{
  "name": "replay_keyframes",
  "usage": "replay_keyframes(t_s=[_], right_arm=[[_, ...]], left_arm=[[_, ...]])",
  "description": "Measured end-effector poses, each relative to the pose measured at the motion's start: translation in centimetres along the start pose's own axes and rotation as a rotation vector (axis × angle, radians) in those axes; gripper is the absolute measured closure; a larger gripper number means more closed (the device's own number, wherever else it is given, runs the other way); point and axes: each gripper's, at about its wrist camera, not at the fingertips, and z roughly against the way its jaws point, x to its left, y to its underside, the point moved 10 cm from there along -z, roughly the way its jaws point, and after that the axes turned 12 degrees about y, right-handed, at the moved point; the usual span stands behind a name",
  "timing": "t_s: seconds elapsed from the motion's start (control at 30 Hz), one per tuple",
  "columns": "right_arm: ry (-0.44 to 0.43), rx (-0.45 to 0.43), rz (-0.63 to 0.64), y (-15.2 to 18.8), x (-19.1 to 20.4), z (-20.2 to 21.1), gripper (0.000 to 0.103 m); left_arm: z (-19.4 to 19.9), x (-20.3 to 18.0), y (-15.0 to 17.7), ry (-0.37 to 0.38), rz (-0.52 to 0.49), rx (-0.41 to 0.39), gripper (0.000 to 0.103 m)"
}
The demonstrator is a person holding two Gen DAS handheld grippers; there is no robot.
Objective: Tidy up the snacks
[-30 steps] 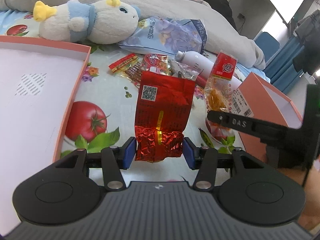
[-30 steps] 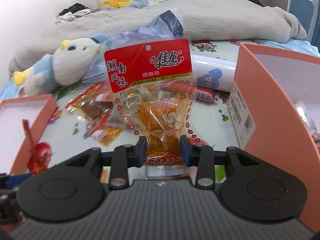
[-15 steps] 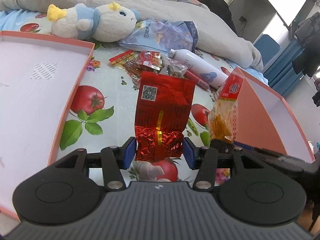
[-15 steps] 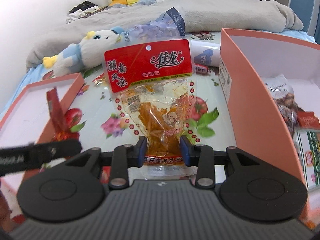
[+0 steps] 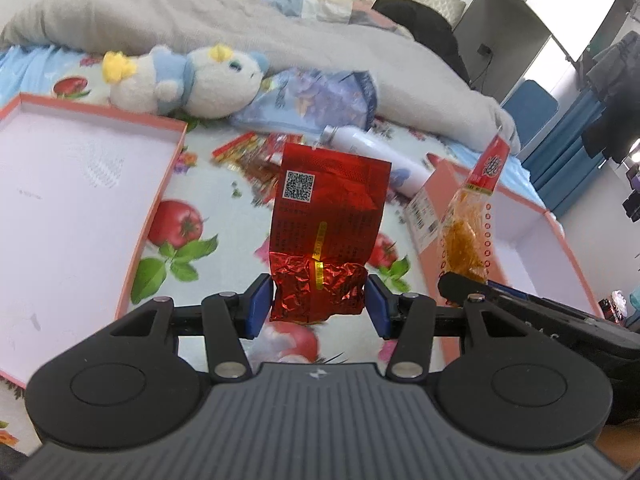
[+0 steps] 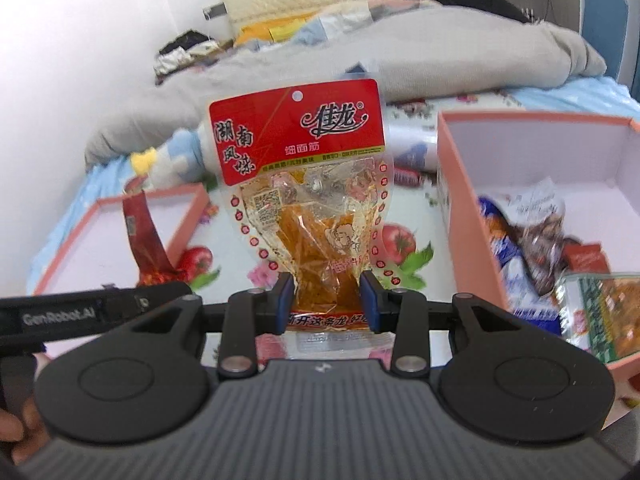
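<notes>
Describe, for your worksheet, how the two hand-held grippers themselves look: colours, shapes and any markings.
Each hand-held gripper has a dark grey ribbed body with a small logo, two round black discs, black linkage bars with silver rivets, and blue finger pads. The left hand-held gripper and the right hand-held gripper look alike. Seen side-on from the right wrist camera, the left one bears white lettering "GenRobot.AI".

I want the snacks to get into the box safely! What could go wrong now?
1. The right hand-held gripper pinches only the bottom of the clear packet, so the tall top could flop or slip out.
2. The left hand-held gripper grips the red pouch low too; it might tip.
3. The box already holds snacks, and the two grippers are close, so they could bump.
</notes>
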Motion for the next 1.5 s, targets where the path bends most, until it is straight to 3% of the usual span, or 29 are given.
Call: replay_keyframes(t_s=[0.17,0.43,0.9,1.2,1.5], right_arm=[[-0.012,-0.061,-0.003,-3.2,-1.2,2.4,0.064],[-0.012,-0.156,-0.039,-7.9,-3.8,5.7,0.064],[0.045,-0.288,-0.062,-14.5,-11.1,9.9,0.064],[0.112,-0.25,-0.111,-14.4,-18.0,7.8,0.064],[0.166,-0.109,-0.137,-10.5,-23.5,2.7,0.064]], left_arm=[[1.4,-3.5,-2.4,0.019,-0.043,-0.05,0.047],[2.5,-9.4,-6.1,0.057,-0.109,-0.065,0.047],[2.3,-21.3,-12.4,0.166,-0.193,-0.138,0.047],[-3.9,-27.2,-11.9,0.206,-0.23,-0.055,0.047],[-12.7,-29.1,-7.6,0.204,-0.239,0.103,0.047]])
